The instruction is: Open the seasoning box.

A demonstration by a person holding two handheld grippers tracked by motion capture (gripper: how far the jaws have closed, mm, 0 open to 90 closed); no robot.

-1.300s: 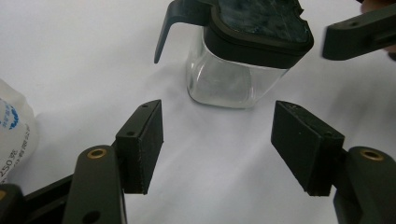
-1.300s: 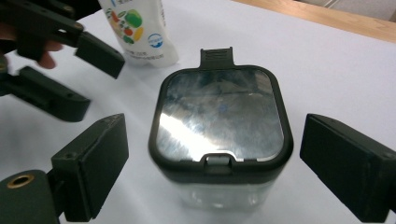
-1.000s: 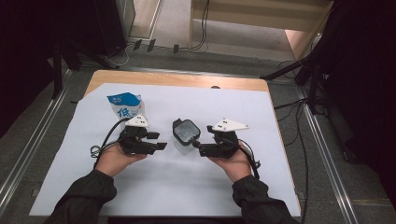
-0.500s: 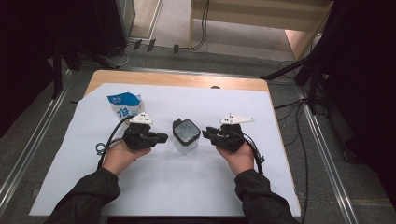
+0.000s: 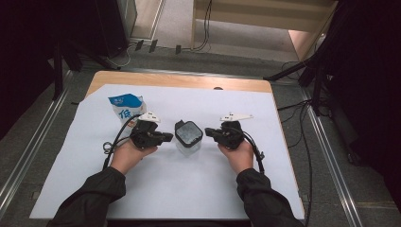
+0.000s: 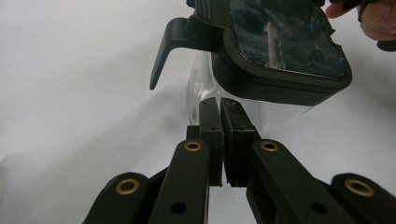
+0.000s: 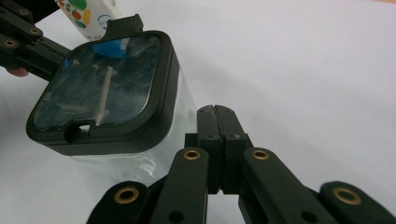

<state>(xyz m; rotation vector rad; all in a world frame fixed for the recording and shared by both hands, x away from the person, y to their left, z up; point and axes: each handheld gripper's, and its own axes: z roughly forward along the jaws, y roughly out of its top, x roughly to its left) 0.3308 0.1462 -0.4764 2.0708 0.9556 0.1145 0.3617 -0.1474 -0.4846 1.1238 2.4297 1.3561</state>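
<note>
Clear container (image 5: 188, 137) with a dark lid, standing upright on the white sheet (image 5: 156, 189), smack in the middle between both hands. Just left of the container, the left gripper (image 5: 166, 137), jaws having just snapped together, pads pressed flat against each other with nothing caught between. Seen from the left gripper view, tips (image 6: 223, 105) right up against the container's clear wall (image 6: 205, 88), just under the lid's rim; touching or a hair short, hard to call. Lid latch (image 6: 164, 51) flared out from the container's corner, hanging free. Just right of the container, the right gripper (image 5: 208, 132), jaws likewise just closed and now together on nothing. From the right gripper view, tips (image 7: 216, 112) beside the container's wall (image 7: 182, 116), below the lid (image 7: 107, 88). Blue-and-white carton (image 5: 125, 107) behind and left of the container, near the left gripper.
</note>
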